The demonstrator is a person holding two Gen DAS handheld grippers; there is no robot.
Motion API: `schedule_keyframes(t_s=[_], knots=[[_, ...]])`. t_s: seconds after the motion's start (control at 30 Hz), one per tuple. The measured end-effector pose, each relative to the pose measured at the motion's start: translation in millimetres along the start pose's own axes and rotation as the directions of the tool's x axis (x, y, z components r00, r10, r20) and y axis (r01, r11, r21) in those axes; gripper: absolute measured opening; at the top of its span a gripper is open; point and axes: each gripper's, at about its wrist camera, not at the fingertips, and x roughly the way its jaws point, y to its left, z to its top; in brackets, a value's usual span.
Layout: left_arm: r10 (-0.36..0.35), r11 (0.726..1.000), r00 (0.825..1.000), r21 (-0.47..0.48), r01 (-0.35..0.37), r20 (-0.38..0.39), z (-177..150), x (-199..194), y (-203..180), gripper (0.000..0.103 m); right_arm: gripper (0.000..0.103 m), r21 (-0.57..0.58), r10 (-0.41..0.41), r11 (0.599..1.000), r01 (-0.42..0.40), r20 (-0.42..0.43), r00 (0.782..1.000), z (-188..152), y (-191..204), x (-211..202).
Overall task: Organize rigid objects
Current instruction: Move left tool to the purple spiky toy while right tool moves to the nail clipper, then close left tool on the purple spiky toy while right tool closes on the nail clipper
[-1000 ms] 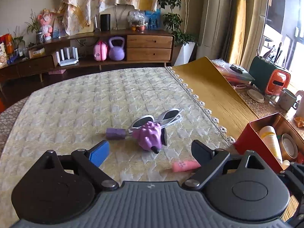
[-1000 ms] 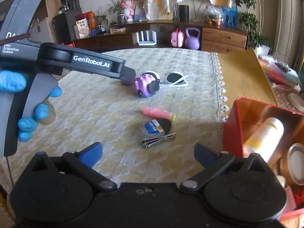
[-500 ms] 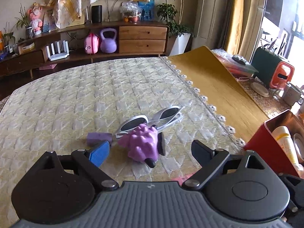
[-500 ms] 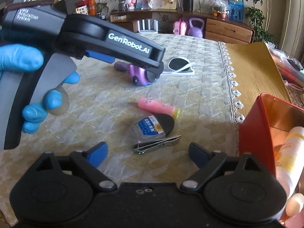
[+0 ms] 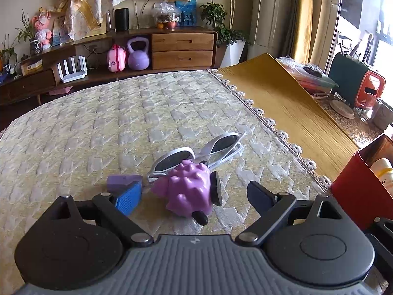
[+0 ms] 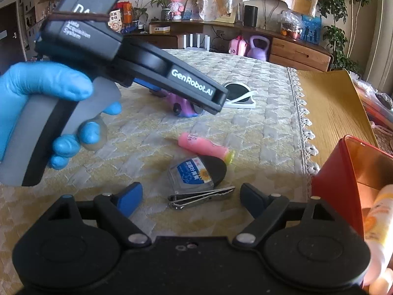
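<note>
A purple spiky toy (image 5: 190, 189) lies on the quilted cloth, between the fingers of my open left gripper (image 5: 194, 195); it also shows in the right wrist view (image 6: 183, 104). White sunglasses (image 5: 199, 152) lie just behind it and a small purple block (image 5: 122, 180) to its left. My right gripper (image 6: 191, 198) is open and empty, just short of a nail clipper (image 6: 201, 198), a small tape measure (image 6: 199, 173) and a pink tube (image 6: 203, 146). The left gripper's body (image 6: 137, 66) fills the upper left of the right wrist view.
A red box (image 6: 336, 184) holding a yellow bottle (image 6: 378, 217) stands at the right; it also shows in the left wrist view (image 5: 358, 186). A bare wooden table strip (image 5: 285, 103) runs along the cloth's right edge. A sideboard (image 5: 181, 49) stands beyond the table.
My left gripper has moved forward until the purple spiky toy sits between its open fingers. My right gripper has moved closer to the nail clipper and tape measure.
</note>
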Motion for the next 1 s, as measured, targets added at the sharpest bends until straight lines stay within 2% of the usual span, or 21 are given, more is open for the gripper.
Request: schedule_keyframes(t_s=[0.1, 0.17, 0.43, 0.77, 1.0], knots=[[-0.006, 1.000, 1.000, 0.002, 0.006, -0.004, -0.3, 1.4, -0.5, 0.083, 0.081, -0.006, 0.004, 1.000, -0.004, 0.009, 1.000, -0.5, 1.2, -1.3], [0.008, 1.000, 1.000, -0.001, -0.008, 0.005, -0.1, 0.8, -0.6, 0.083, 0.078, -0.004, 0.008, 1.000, -0.008, 0.014, 1.000, -1.0, 0.5, -2.3], [0.027, 1.000, 1.000, -0.010, -0.027, -0.012, -0.3, 2.9, 0.5, 0.061, 0.057, 0.009, -0.002, 1.000, 0.002, 0.031, 1.000, -2.8, -3.4, -7.7], [0.046, 0.999, 0.999, -0.001, -0.046, -0.028, -0.6, -2.2, -3.6, 0.059, 0.055, 0.000, -0.017, 1.000, 0.017, 0.026, 1.000, -3.1, -0.8, -12.5], [0.083, 0.997, 0.995, 0.007, -0.083, -0.051, -7.7, -15.7, -4.7, 0.059, 0.055, 0.008, -0.020, 1.000, 0.020, 0.029, 0.999, -5.2, -0.6, -30.9]])
